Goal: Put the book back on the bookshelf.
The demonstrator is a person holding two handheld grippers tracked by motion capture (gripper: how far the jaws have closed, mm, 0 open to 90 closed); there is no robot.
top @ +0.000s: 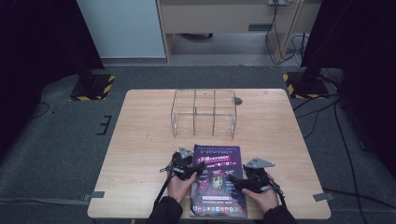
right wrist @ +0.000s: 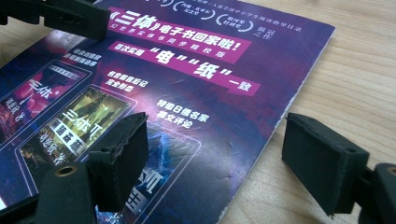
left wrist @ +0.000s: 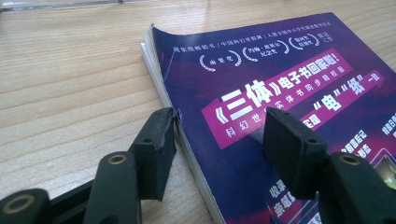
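Pale wooden bench on grey carpet carries a purple magazine; both hand-held grippers, left and right, straddle its edges, released.

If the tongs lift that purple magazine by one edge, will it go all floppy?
Probably. The magazine looks thin and soft-covered, and its far corner already curls up, so it would likely droop. The glossy cover may slip between the left tongs. Lying flat on the table, it shouldn't roll.

The magazine has a dark purple cover with magenta banners and white lettering, lying on the pale wood-grain counter.
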